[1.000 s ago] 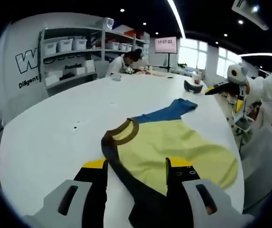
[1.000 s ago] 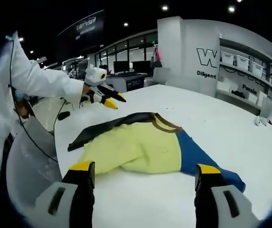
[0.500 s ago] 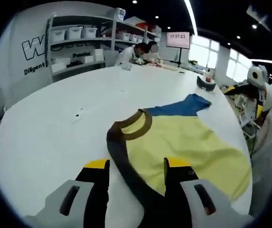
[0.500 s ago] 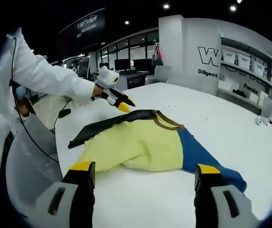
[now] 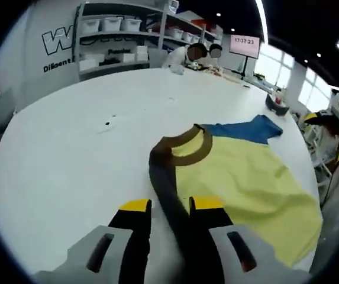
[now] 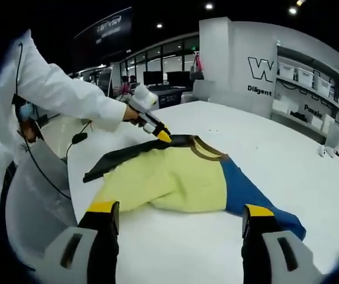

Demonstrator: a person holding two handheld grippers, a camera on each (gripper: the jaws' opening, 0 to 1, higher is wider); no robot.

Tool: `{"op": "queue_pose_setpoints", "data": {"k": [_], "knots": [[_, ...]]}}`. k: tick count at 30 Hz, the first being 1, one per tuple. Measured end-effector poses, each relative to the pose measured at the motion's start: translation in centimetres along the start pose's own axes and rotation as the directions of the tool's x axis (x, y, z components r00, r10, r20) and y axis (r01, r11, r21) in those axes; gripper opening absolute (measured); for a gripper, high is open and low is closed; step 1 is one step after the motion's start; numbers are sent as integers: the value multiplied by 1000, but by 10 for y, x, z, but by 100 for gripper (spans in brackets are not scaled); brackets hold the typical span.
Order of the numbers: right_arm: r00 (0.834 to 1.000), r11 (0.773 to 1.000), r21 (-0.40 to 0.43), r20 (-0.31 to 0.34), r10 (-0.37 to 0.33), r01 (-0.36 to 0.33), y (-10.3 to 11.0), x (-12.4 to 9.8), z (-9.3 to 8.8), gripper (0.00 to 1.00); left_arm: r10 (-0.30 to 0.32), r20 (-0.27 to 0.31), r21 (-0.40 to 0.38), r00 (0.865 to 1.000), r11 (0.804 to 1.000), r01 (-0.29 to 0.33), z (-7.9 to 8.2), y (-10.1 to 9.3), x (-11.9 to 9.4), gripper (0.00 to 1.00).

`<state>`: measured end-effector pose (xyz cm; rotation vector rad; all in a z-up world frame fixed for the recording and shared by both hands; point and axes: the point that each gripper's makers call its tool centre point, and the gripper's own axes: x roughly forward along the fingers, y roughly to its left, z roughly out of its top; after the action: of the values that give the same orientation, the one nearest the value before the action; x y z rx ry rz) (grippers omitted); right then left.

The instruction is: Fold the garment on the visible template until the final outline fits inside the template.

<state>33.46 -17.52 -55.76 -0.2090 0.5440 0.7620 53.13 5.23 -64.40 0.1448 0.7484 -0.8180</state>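
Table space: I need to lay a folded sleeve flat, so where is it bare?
The white table is bare from the garment's collar out to the shelving side. In the right gripper view, bare table lies beyond the blue sleeve. It is crowded where the left tool meets the dark sleeve.

- Ahead of the left gripper (image 5: 170,206), its narrowly parted jaws straddle the dark sleeve (image 5: 168,188) of a garment (image 5: 240,177) lying flat on a white bench (image 5: 68,160).
- To the left of those jaws, bare bench runs far out, broken by a few small dark specks (image 5: 107,123).
- To the right of them, yellow cloth covers the bench to its edge.
- Far ahead stand shelves with bins (image 5: 116,35) and a small dark object (image 5: 275,105) near the bench edge.
- Between the right gripper's (image 6: 181,214) wide-apart jaws lies open bench, then the garment.
- Ahead and left of them, a white-sleeved arm (image 6: 63,97) crosses above the bench.
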Motion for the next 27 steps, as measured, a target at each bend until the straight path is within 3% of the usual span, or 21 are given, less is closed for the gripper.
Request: {"op": "queue_pose_setpoints", "data": {"k": [1, 9, 15, 27], "knots": [[1000, 1000, -1, -1, 0, 0, 0, 0, -1, 87, -2, -23, -26, 1000, 1000, 2, -3, 0, 0, 0], [1000, 1000, 0, -12, -1, 1, -2, 2, -4, 86, 57, -11, 4, 998, 998, -57, 1, 12, -3, 0], [1000, 1000, 0, -20, 3, -3, -1, 5, -5, 85, 116, 2, 30, 993, 993, -116, 6, 35, -10, 0], [999, 1000, -3, -32, 7, -7, 0, 9, -7, 84, 194, -43, 31, 980, 981, -193, 0, 76, -19, 0]]}}
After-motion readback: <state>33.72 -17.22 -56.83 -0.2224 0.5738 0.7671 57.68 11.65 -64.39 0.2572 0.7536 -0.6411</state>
